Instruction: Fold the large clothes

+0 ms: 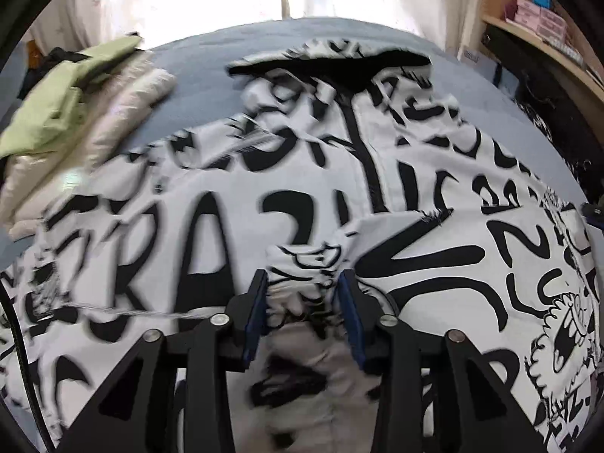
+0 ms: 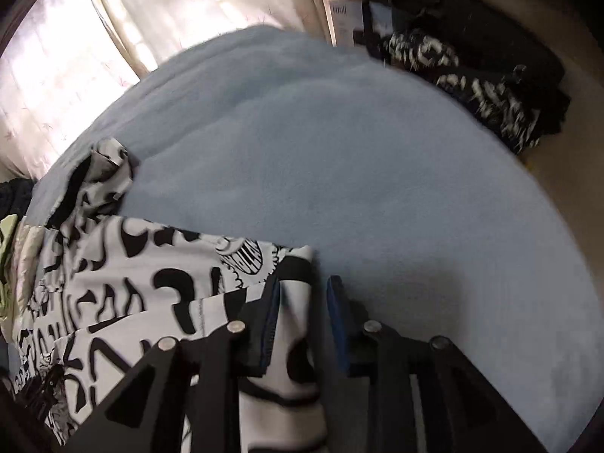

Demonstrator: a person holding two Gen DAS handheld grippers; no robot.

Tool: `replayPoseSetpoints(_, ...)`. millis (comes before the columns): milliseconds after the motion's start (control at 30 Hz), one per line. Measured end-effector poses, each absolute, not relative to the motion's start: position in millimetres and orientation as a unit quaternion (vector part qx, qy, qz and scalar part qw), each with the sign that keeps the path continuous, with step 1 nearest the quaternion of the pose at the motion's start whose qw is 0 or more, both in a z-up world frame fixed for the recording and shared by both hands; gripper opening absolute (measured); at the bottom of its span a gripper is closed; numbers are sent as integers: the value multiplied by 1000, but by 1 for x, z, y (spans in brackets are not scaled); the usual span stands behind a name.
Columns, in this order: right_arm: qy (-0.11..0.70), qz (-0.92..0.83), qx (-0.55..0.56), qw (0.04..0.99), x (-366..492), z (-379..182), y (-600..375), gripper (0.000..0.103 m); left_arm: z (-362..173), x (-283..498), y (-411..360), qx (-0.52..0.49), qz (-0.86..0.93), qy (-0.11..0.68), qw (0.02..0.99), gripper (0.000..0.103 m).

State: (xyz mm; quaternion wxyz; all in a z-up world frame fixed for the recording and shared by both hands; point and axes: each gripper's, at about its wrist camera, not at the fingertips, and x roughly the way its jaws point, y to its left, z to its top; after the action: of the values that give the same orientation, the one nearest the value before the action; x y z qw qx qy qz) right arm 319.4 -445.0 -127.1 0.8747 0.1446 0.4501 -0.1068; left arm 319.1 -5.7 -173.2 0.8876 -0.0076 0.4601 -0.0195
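**Both jaws bite the printed garment's near edge for a fold**

Bunched white-and-black cloth sits right at the lens in both wrist views, caught between blue pads. It belongs to the large white garment printed with bold black lettering and cartoon figures (image 1: 234,204), which lies spread across most of the pale blue blanket-covered bed (image 2: 339,158), its dark-lined collar or hood toward twelve o'clock in the left view.

The left gripper (image 1: 304,283) has its jaws narrowed around a puckered ridge of that fabric at six o'clock, and the pads appear to press on it. The right gripper (image 2: 304,290) shows a strip of the same cloth running between its jaws and hard against the left pad; the other pad seems to stand a little off, so I cannot tell whether that grip is firm.

My reading is that the step in hand is taking up the near hem at two places to start a fold. The next move would call for lifting both holds together and carrying the edge toward the collar at twelve o'clock, keeping the cloth taut between them so it lands flat.

Around it: a stack of folded clothes, pale green on cream (image 1: 71,113), rests on the bed at ten o'clock, just beside the garment's sleeve side and possibly in the way of any spreading there. Wooden shelves holding pink boxes (image 1: 540,19) stand at two o'clock. A dark patterned heap (image 2: 472,75) lies off the bed at one o'clock in the right view, well apart.
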Motion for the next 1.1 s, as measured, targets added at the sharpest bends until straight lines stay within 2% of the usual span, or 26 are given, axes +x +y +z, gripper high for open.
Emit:
replayPoseSetpoints(167,418,-72,162,891,269,-89,-420,27,-146,292,19,-38,7,421,906,40)
replayPoseSetpoints(233,425,-51,154,890,255,-88,-393,34,-139,282,19,-58,-2,418,907,40)
replayPoseSetpoints(300,437,-26,149,886,246,-93,-361,40,-136,279,8,-74,-22,428,901,40)
replayPoseSetpoints(433,470,54,139,870,233,-113,-284,40,-142,268,-29,-81,-57,440,892,40)
replayPoseSetpoints(567,503,93,74,856,227,-148,-231,40,-170,262,-53,-68,-56,473,876,40)
replayPoseSetpoints(633,523,87,53,846,226,-168,-229,40,-188,264,-56,-50,-44,492,868,40)
replayPoseSetpoints(733,513,71,38,854,219,-168,-250,40,-196,265,-59,-4,-44,481,875,40)
replayPoseSetpoints(833,494,-43,-39,868,210,-166,-294,40,-197,268,-57,4,-44,482,875,40)
replayPoseSetpoints(867,491,-50,-21,870,205,-167,-318,32,-197,269,-55,3,-47,482,875,40)
replayPoseSetpoints(933,489,-19,58,870,196,-168,-355,8,-198,268,-56,7,-46,480,876,40)
replayPoseSetpoints(967,491,-42,59,868,193,-169,-365,0,-199,267,-55,9,-45,478,877,40)
replayPoseSetpoints(1100,493,-52,42,867,192,-168,-365,0,-198,269,-57,16,-40,478,877,40)
